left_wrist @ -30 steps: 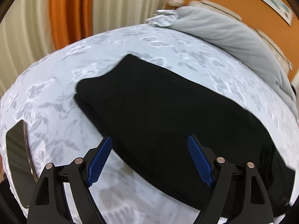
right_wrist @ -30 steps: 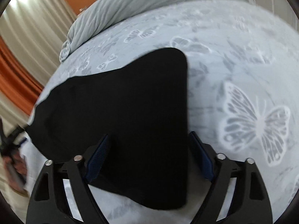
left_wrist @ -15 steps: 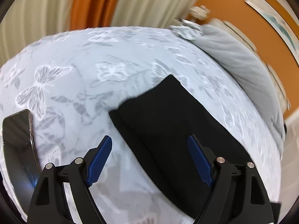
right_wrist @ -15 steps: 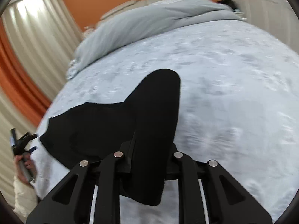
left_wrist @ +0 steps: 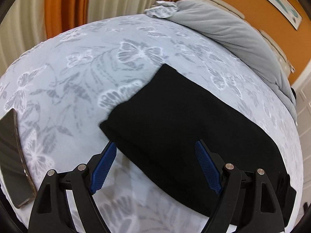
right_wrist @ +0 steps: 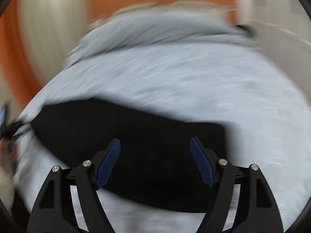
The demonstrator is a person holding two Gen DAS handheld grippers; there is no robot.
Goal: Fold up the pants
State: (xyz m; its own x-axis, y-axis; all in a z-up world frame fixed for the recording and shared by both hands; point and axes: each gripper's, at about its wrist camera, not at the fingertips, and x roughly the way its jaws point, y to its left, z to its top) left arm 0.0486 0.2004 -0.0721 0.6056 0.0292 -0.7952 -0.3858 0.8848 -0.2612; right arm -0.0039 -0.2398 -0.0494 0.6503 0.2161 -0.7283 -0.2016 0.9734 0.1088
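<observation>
The black pants (left_wrist: pixel 175 128) lie folded into a long band on the butterfly-print bedspread (left_wrist: pixel 81 77). My left gripper (left_wrist: pixel 156 167) is open and empty, its blue pads on either side of the near edge of the pants' left end. In the blurred right wrist view the pants (right_wrist: pixel 147 151) lie flat as a dark band. My right gripper (right_wrist: pixel 155 163) is open over them and holds nothing.
A dark phone (left_wrist: pixel 11 159) lies on the bed at the left edge. A grey duvet (left_wrist: pixel 233 33) is bunched at the head of the bed under an orange wall. Curtains (left_wrist: pixel 58 7) hang at the back left.
My right gripper was shut on one end of the pants and lifted it; now it is open and the pants lie flat. My left gripper stayed open and shifted around the left end.
</observation>
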